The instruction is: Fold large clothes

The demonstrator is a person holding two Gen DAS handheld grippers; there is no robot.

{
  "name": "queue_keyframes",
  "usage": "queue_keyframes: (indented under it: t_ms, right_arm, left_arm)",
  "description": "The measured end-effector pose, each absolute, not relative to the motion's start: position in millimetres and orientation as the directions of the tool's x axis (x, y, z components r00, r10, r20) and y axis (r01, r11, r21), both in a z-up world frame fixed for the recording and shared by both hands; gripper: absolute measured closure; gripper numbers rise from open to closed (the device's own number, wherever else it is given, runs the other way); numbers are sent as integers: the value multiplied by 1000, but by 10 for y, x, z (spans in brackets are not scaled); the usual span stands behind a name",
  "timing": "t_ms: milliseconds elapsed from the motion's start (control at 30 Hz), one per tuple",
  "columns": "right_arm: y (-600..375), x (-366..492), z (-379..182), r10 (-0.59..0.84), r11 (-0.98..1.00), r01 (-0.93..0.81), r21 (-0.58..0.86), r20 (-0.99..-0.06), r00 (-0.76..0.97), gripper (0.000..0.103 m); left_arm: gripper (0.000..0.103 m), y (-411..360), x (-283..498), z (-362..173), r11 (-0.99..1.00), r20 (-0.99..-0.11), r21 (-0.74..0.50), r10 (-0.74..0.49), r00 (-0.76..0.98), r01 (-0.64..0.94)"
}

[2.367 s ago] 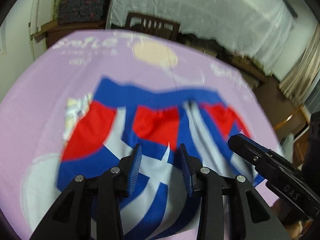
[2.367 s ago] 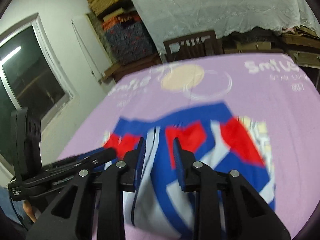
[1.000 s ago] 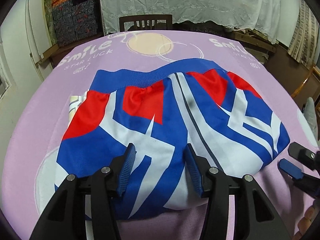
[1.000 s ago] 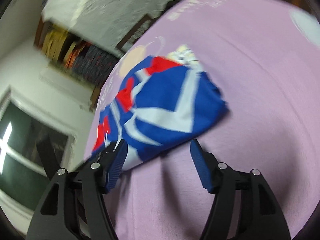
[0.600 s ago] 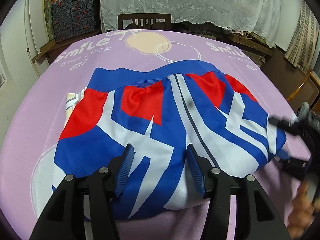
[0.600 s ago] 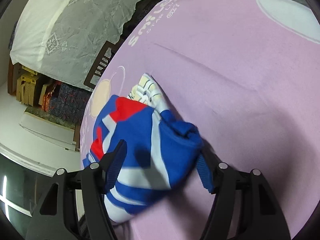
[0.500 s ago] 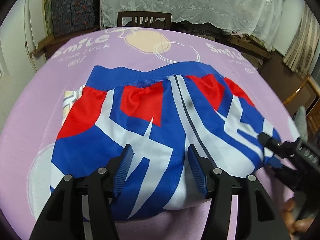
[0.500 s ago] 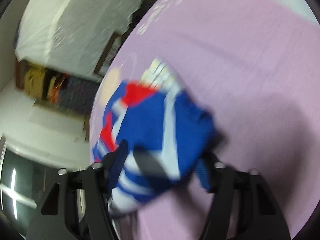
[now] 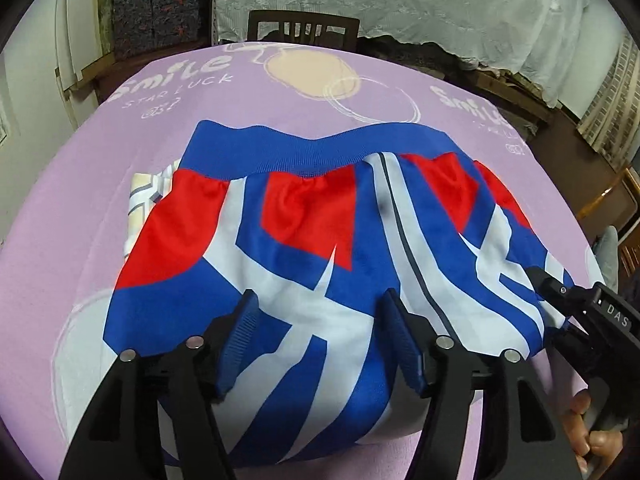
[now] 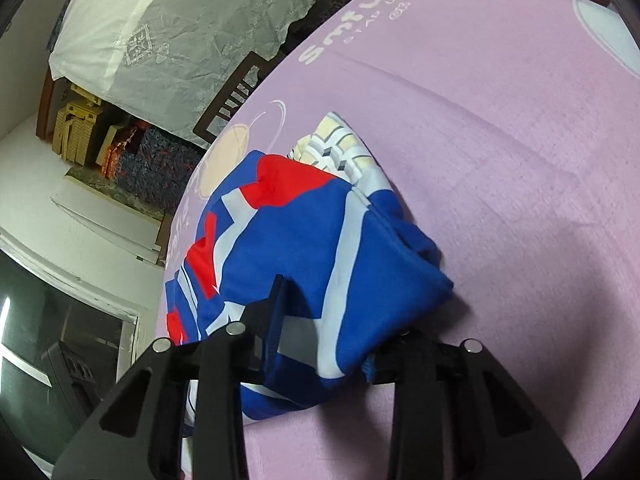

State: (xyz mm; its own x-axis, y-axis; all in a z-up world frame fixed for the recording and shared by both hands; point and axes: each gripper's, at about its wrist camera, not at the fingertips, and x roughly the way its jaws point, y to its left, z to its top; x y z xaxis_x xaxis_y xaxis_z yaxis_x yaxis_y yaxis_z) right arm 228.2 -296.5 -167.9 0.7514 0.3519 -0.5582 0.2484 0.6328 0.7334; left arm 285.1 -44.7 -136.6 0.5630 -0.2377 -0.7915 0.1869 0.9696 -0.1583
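The jacket, blue, red and white, lies spread on my counter, which is covered in a lilac cloth printed "Smile". From my left wrist I see its blue ribbed hem toward the far side and a dark zip line running down the middle; a pale checked cloth pokes out from under its left edge. My left gripper hovers over the near part of the jacket, its jaws opening, the pads on no fabric. At the right edge my right gripper sits at the jacket's side, a hand on its handle. From my right wrist, the jacket is bunched up at that end, and my right gripper has a fold between its jaws, which are closing on it; the far finger is mostly hidden behind the fabric.
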Motion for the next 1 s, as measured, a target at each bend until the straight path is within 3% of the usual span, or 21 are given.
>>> queue_keyframes:
  t_ms: [133, 167, 267, 433, 567, 800, 1000]
  right_arm:
    - [-2979, 2291, -1676, 347, 638, 253, 727, -565, 749, 76]
    - [-2986, 2293, -1667, 344, 629, 264, 731, -567, 748, 85]
    - [-2908, 2303, -1467, 290, 681, 259, 685, -577, 763, 95]
    - [-2568, 2312, -924, 219, 798, 177, 577, -550, 806, 96]
    - [-2077, 2325, -453, 184, 893, 72, 444, -507, 842, 96]
    - [-814, 2181, -102, 181, 984, -162, 81, -441, 879, 96]
    - [-286, 1985, -320, 230, 955, -290, -64, -458, 858, 96]
  left_arm:
    - [39, -182, 2949, -1299, 952, -796, -271, -306, 522, 146]
    - [39, -61, 2985, -1261, 950, -795, -285, -309, 523, 127]
    - [39, 355, 3024, -1146, 946, -773, -317, -300, 559, 69]
    - [39, 1187, 3075, -1025, 891, -726, -451, -334, 601, -50]
    - [39, 1462, 3047, -956, 867, -709, -490, -340, 617, -85]
    - [38, 1379, 2940, -751, 828, -626, -558, -460, 629, 50]
    - [32, 1296, 2934, -753, 749, -548, -649, -580, 603, 130]
